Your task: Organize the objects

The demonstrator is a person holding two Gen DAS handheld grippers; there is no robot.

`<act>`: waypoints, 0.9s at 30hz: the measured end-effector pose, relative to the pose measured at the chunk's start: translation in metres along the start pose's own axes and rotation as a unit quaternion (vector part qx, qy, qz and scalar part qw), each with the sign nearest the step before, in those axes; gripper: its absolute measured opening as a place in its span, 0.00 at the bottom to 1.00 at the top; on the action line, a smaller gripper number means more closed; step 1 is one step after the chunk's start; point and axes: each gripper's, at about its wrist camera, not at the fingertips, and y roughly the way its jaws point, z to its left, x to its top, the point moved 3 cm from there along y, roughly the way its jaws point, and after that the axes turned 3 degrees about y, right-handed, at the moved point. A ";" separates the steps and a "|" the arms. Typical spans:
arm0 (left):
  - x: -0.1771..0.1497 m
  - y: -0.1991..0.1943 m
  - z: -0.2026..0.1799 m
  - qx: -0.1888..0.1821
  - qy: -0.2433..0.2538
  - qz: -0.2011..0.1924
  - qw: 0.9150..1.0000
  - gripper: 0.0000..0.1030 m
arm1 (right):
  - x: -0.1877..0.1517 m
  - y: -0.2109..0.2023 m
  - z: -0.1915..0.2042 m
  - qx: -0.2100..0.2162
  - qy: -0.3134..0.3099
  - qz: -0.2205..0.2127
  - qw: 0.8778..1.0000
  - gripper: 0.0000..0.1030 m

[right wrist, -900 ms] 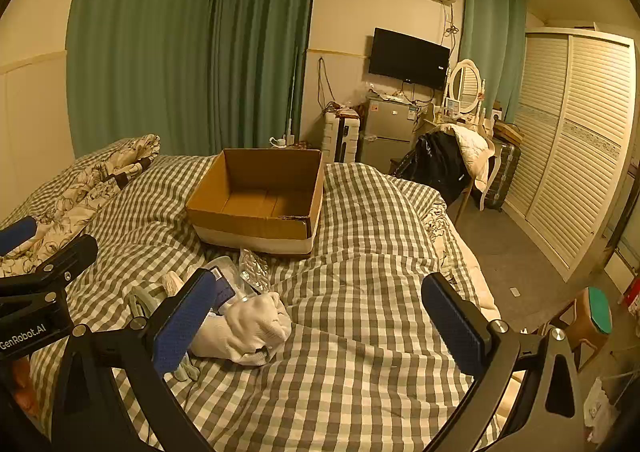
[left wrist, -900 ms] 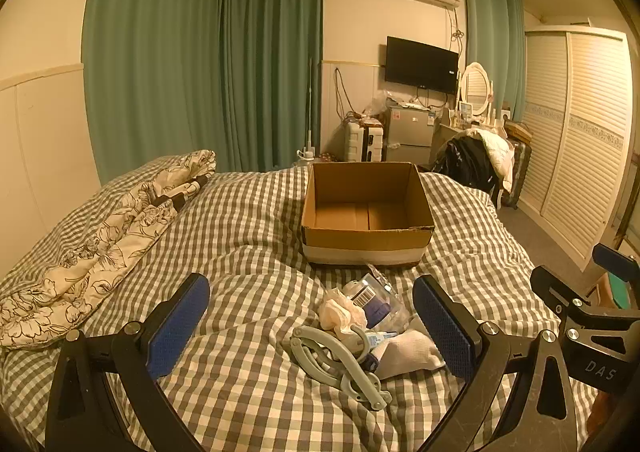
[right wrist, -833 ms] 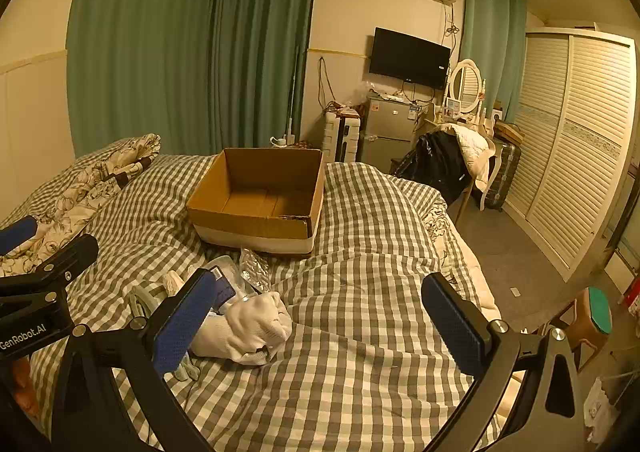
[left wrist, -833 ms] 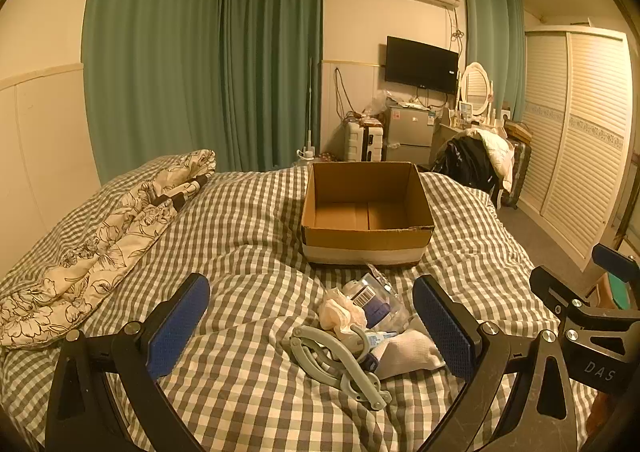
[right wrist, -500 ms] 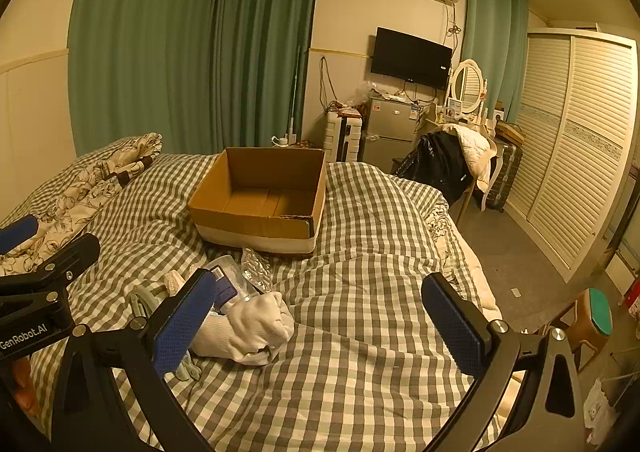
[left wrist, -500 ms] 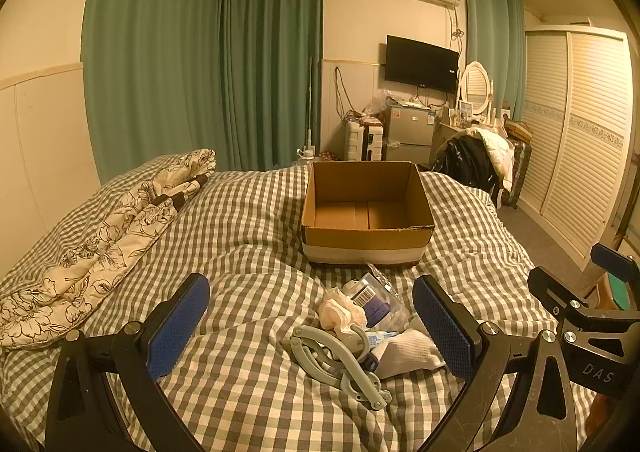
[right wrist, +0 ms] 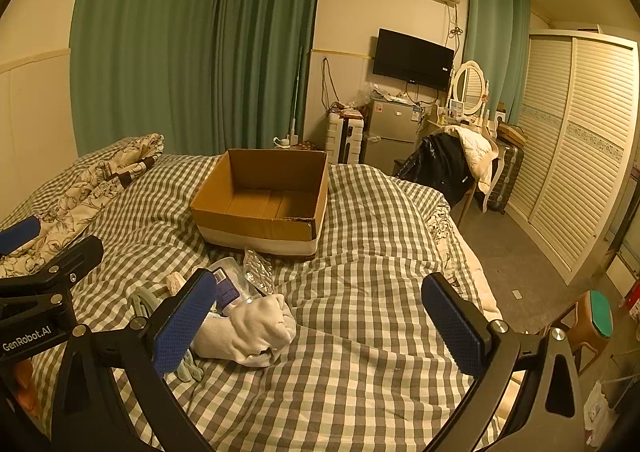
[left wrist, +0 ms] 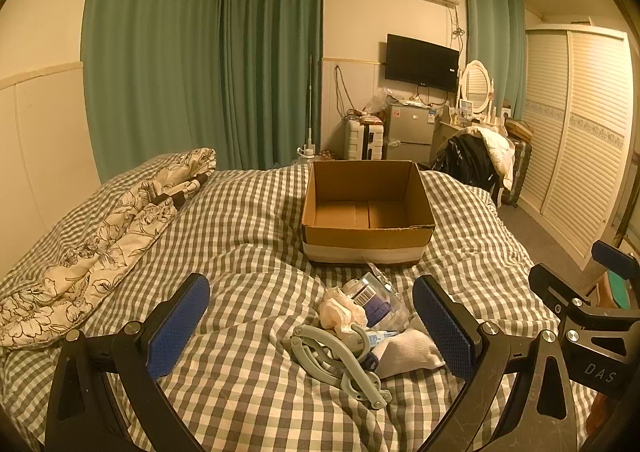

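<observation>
The cardboard box (left wrist: pixel 367 212) sat empty on the bed (left wrist: pixel 248 236), white sock (right wrist: pixel 256 328) and gray clip (left wrist: pixel 340 360) piled before it, both grippers' jaws released.

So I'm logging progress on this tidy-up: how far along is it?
Nothing looks done yet: the cardboard box is empty. Nothing is in hand; the left gripper and right gripper are both open. Everything is left: the grey plastic clip, white sock, blister pack, barcoded packet and crumpled tissue lie piled on the checked duvet beside the box.
</observation>
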 end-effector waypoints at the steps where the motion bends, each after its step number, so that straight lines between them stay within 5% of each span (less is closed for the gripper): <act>1: 0.001 0.000 0.000 0.000 0.000 0.001 1.000 1.00 | 0.001 -0.001 0.000 0.001 -0.001 0.000 1.000 1.00; 15: -0.007 0.013 -0.002 0.002 0.009 0.033 0.999 1.00 | -0.004 0.002 0.000 0.009 -0.010 0.006 1.000 1.00; 27: -0.059 0.072 -0.007 0.006 0.009 0.138 0.990 1.00 | -0.030 0.041 -0.008 0.015 -0.004 0.057 0.998 1.00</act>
